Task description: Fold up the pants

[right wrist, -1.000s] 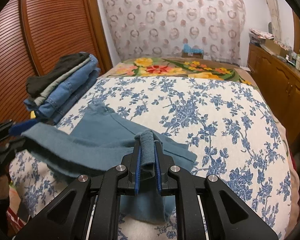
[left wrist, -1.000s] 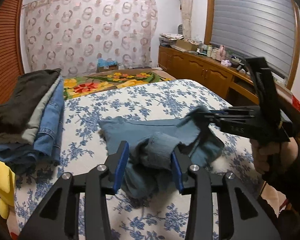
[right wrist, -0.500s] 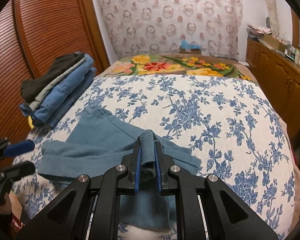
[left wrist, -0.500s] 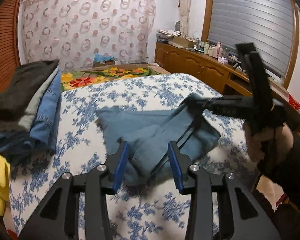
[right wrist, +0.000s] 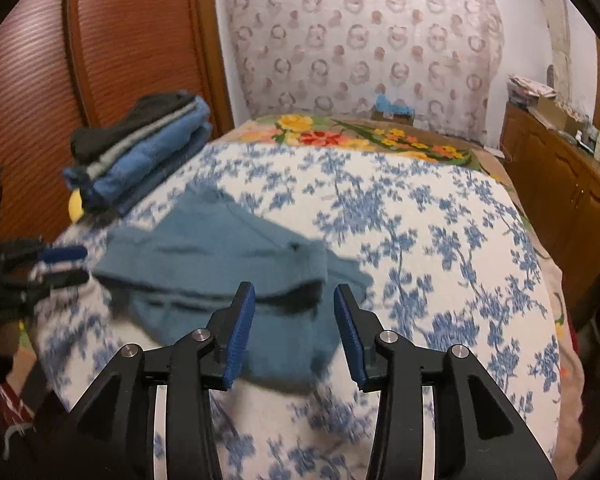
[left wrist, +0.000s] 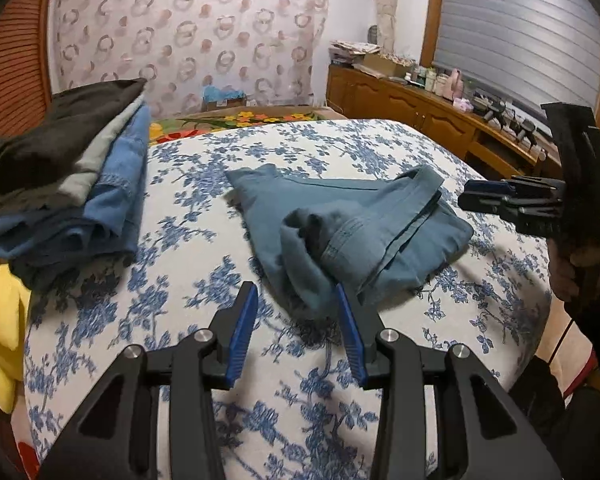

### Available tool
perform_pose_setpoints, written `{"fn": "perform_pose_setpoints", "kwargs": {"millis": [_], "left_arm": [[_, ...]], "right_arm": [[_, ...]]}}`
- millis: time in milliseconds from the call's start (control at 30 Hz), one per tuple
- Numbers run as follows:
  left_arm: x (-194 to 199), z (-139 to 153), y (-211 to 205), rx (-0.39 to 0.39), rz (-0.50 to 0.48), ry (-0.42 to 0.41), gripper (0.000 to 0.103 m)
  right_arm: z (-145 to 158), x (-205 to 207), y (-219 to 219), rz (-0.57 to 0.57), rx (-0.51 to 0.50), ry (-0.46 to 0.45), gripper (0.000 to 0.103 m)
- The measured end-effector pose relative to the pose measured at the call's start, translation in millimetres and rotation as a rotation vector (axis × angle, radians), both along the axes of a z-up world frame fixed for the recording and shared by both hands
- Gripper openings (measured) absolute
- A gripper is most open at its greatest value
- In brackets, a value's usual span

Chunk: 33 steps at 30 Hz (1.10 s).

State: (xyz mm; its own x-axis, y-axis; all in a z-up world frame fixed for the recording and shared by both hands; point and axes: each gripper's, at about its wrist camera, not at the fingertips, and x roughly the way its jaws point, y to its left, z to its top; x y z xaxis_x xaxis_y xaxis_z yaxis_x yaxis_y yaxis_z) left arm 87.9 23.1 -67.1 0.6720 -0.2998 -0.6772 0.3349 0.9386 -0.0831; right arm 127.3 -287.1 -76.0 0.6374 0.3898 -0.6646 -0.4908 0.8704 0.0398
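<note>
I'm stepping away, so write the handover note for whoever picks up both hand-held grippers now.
Left hand-held gripper: open, empty, at the near edge of the teal pants.
Right hand-held gripper: jaws opening, pads clear of the cloth below.
Pants lie roughly folded on the floral bedspread, near corner bunched.
Stack of folded clothes sits beyond, by the wardrobe.
Left: smooth the bunched corner and finish the fold.

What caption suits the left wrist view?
Open left gripper before loosely folded teal pants on a floral bedspread, stacked clothes alongside.
</note>
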Motion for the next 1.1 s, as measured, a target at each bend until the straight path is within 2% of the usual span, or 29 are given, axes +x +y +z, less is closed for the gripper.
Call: {"fn": "perform_pose_setpoints", "kwargs": {"millis": [200, 433, 967, 1000, 1100], "left_arm": [[22, -2, -14, 0.042, -0.016, 0.001, 0.039], [51, 4, -12, 0.024, 0.011, -0.005, 0.039], [114, -9, 6, 0.021, 0.092, 0.030, 0.039], [115, -9, 7, 0.021, 0.094, 0.028, 0.039], [117, -7, 8, 0.022, 0.102, 0.019, 0.039]], "right_arm": [[-13, 4, -3, 0.020, -0.019, 0.040, 0.041], [-17, 14, -4, 0.041, -0.007, 0.068, 0.041], [-19, 58, 13, 0.152, -0.018, 0.115, 0.041], [-18, 62, 14, 0.159, -0.016, 0.120, 0.040], [-15, 72, 16, 0.175, -0.013, 0.121, 0.012]]}}
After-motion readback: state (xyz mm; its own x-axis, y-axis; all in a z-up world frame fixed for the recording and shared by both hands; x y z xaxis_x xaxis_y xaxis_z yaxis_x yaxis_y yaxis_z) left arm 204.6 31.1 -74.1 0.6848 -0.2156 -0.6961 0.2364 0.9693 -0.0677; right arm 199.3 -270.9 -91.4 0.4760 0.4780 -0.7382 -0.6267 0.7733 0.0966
